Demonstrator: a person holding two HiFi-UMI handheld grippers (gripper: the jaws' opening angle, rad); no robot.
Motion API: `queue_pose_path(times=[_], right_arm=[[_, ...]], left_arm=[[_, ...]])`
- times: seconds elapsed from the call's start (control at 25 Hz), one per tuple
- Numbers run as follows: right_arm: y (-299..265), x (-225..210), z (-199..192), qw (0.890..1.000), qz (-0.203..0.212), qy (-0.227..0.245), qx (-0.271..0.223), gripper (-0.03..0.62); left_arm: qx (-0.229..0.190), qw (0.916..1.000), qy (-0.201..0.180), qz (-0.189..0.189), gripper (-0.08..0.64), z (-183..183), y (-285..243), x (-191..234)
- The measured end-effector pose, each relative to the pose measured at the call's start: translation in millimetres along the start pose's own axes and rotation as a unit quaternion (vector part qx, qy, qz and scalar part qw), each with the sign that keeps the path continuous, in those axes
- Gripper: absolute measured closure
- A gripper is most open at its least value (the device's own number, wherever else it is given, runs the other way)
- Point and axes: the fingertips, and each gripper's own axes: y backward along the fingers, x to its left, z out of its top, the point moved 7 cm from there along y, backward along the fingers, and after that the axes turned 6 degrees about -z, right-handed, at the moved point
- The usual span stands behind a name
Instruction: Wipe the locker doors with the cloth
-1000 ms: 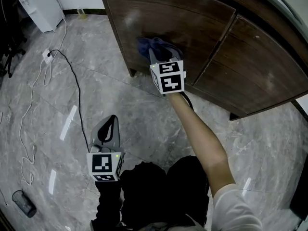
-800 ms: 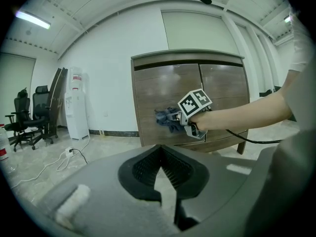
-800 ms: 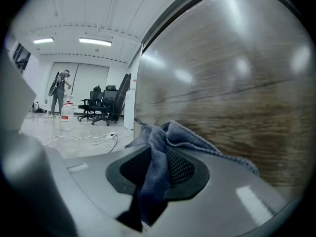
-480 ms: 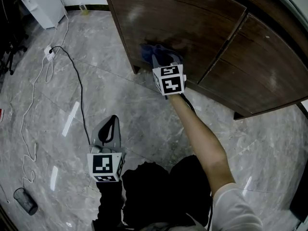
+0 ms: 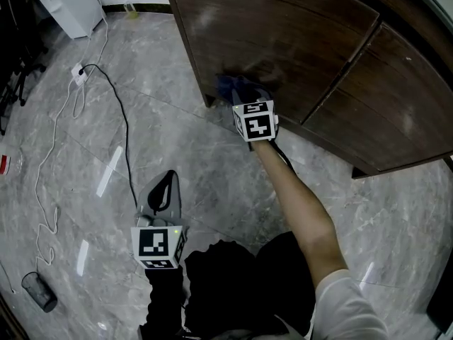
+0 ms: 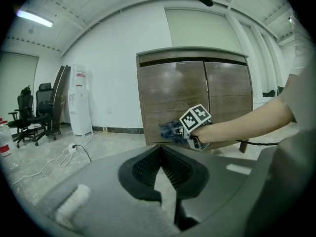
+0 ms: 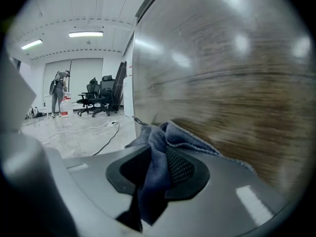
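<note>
Nearest, the left gripper [image 6: 160, 154] is held low over the marble floor [image 5: 85, 154], well short of the locker. Its jaws are together with nothing between them.

Further out, the cloth [image 7: 157, 147] is blue-grey, soft and crumpled into folds. One hemmed edge trails right along the wood. The cloth runs down between the jaws of the right gripper [image 7: 159, 164] and bunches out past their tips. The right gripper is clamped on the cloth, jaws partly apart around the wad.

The bunched front presses on the left locker door [image 5: 283, 41], dark wood grain, near its lower left corner. The right locker door [image 5: 396, 112] stands beside it, clear of the cloth.
</note>
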Motion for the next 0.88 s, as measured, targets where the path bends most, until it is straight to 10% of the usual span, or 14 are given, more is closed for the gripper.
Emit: queue_pose_path(times=[0.88], right_arm=[[12, 7, 55, 0.999, 0.017, -0.004, -0.049, 0.499]], left_arm=[[-0.015, 0.9998, 0.012, 0.002, 0.560, 7, -1, 5]])
